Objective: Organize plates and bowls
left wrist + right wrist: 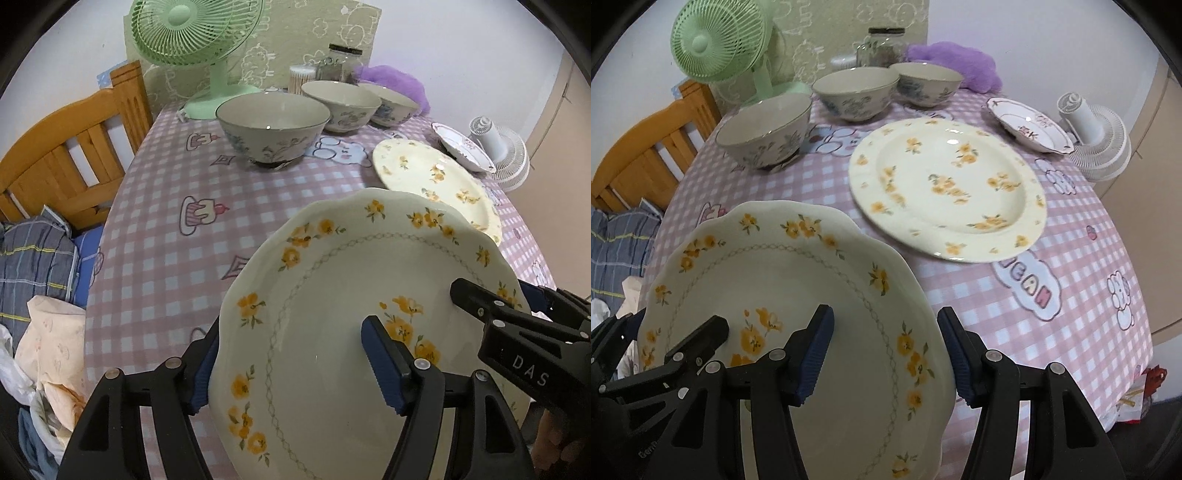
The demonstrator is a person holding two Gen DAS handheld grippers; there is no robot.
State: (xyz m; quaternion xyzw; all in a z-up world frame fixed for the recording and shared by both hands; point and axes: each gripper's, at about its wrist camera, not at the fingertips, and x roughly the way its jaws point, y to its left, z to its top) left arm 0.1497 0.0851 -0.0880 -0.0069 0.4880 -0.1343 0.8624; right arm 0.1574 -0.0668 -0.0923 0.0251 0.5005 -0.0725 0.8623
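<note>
A scalloped cream plate with yellow flowers (332,314) is held tilted above the table's near edge; it also shows in the right wrist view (798,295). My left gripper (291,362) is shut on its left rim, one finger under, one on top. My right gripper (886,354) is shut on its right rim. A larger yellow-flowered plate (945,188) lies flat on the table beyond. A small white plate with a red rim (1030,125) lies at the far right. Three floral bowls (764,133) (855,92) (929,83) stand in a row at the back.
The table has a pink checked cloth (997,302). A green fan (192,33), a glass jar (340,62), a toothpick tub (301,77) and a purple plush (953,62) stand at the back. A white fan (1097,144) is at the right edge. A wooden bed frame (70,147) lies left.
</note>
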